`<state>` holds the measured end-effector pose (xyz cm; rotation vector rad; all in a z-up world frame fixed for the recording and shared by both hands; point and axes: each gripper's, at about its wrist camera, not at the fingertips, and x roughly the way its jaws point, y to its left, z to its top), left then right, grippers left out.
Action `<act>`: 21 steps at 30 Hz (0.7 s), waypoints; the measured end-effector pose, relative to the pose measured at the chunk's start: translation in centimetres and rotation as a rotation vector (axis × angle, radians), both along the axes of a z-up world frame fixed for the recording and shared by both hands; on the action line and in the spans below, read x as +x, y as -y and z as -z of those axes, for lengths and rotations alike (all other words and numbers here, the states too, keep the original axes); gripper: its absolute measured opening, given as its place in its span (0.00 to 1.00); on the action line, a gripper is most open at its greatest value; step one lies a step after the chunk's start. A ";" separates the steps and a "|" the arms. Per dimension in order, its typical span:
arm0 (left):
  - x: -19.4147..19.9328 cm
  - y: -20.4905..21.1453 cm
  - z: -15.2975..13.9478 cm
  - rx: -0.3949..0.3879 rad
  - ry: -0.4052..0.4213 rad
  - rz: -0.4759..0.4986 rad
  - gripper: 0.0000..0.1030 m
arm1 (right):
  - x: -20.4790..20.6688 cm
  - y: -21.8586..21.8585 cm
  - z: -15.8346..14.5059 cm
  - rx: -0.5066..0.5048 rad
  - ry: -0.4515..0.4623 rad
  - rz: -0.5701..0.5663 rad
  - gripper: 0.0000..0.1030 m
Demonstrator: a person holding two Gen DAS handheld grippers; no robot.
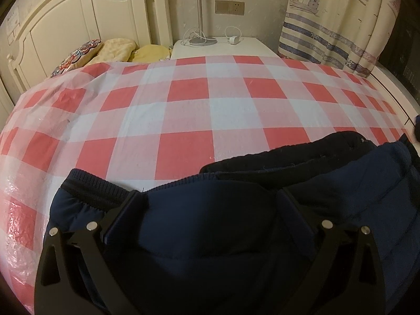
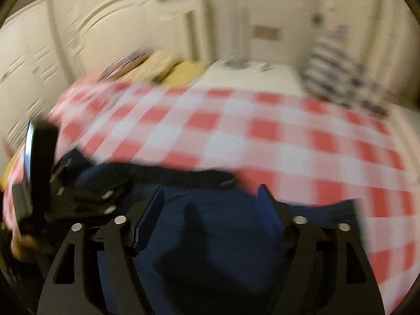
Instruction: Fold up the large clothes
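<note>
Blurred right-wrist view, cropped garment

Motion smears the headboard [image 2: 136, 23] and far curtain [image 2: 338, 78]; the navy garment [image 1: 210, 236] runs off the near edge.

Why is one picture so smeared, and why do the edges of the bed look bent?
Right wrist view: motion blur smears the checked cover and headboard, though the right gripper stays fairly sharp. Left wrist view: sharp, dim warm light; the fisheye lens bows the cover's squares, and the navy garment looks almost black.
</note>
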<state>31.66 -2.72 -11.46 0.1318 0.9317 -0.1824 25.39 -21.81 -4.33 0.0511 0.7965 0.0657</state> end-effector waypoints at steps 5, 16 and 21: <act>0.0 0.0 0.0 0.000 0.000 -0.001 0.98 | 0.5 4.4 1.8 -0.008 -0.086 0.075 0.84; -0.1 0.1 0.0 0.000 0.000 -0.002 0.98 | 1.7 6.1 7.5 0.142 -0.182 0.043 0.87; -0.1 0.1 -0.1 0.002 0.001 -0.002 0.98 | 1.6 6.0 7.4 0.129 -0.177 0.041 0.87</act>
